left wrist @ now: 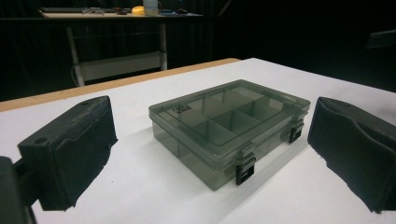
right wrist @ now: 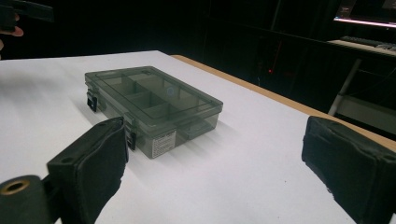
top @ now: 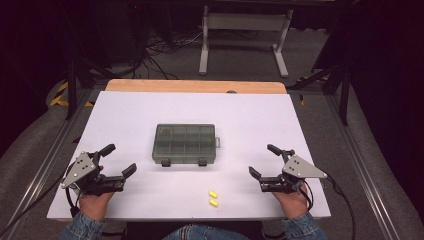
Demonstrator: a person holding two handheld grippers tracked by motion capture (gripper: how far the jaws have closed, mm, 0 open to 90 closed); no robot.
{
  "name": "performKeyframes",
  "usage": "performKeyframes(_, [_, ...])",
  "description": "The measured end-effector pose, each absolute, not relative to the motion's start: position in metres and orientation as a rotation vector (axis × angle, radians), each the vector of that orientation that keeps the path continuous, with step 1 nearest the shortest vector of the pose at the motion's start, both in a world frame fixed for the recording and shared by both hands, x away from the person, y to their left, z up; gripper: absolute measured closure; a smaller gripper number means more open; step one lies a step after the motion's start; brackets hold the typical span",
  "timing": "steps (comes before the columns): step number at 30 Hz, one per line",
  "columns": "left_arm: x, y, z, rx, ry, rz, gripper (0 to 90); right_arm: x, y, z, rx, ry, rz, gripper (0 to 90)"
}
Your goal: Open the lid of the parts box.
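Both grippers rest low at the near edge of the white table (top: 130, 110), each held in a hand, jaws spread wide with nothing between them. From the left gripper (top: 120, 161), the smoky compartment box (top: 185, 144) sits just ahead and to its right, lid shut. From the right gripper (top: 264, 161), the same box lies ahead and to its left, well apart. Looking along the left gripper's jaws you see the two black latches (left wrist: 246, 169) on the box's front; the right gripper view instead catches a white label (right wrist: 164, 140) on its end wall. From above, two small yellow pieces (top: 213, 198) lie between the grippers, nearer the right one.
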State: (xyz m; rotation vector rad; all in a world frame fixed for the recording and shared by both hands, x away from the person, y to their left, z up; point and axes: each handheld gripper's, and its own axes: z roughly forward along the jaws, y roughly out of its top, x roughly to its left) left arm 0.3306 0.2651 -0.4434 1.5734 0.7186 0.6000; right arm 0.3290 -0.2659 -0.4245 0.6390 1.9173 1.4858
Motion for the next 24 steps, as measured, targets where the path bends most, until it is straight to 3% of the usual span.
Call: performKeyframes(24, [0.3334,0.2645,-0.4403,1.604,0.711,0.579,0.2,0.3292,-0.2615,-0.4213,0.669,1.951,1.511,4.1])
